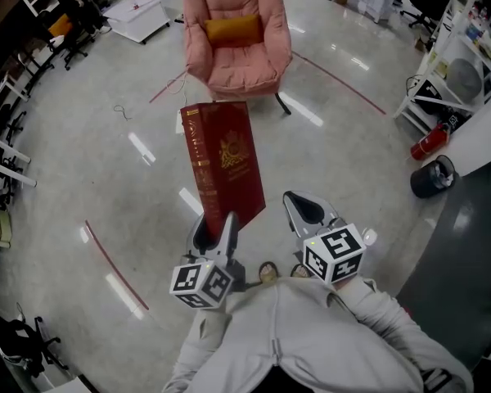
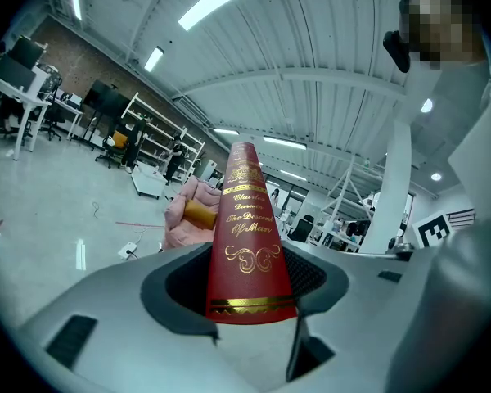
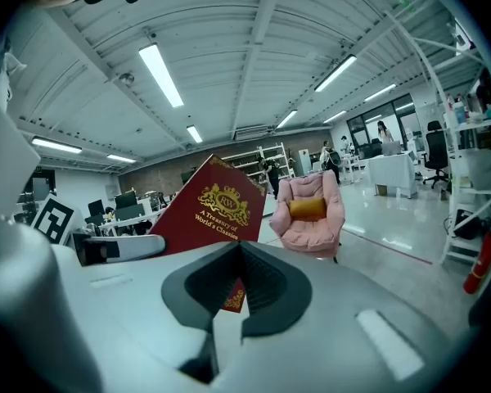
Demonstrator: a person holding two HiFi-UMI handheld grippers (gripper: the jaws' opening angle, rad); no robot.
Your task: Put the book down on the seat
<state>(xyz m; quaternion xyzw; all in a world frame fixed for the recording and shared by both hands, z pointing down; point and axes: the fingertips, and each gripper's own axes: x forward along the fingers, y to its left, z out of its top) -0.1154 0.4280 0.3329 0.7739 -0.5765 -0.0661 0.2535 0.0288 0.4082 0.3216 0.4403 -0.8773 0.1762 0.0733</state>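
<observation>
the left gripper (image 1: 217,226) clamps the red book (image 1: 227,160) upright in mid-air (right gripper (image 1: 308,209) closed, empty). likely the carry: next, reach the pink armchair (image 1: 240,60) well ahead and lower the book flat.

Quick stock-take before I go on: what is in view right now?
book: 1, red with gold print, upright in the left gripper, short of the armchair
armchair: 1, pink, on the floor ahead
cushion: 1, orange, against the armchair's back
table: 1, white, low, left of the armchair
shelves: 1 unit, white, right edge
fire extinguisher: 1, red, on the floor by the shelves
bin: 1, black, on the floor at right
left gripper: 1, grey, fingers shut on the book's lower end
right gripper: 1, grey, fingers together, empty, right of the book
top: 1, grey, on the person, bottom of the head view
</observation>
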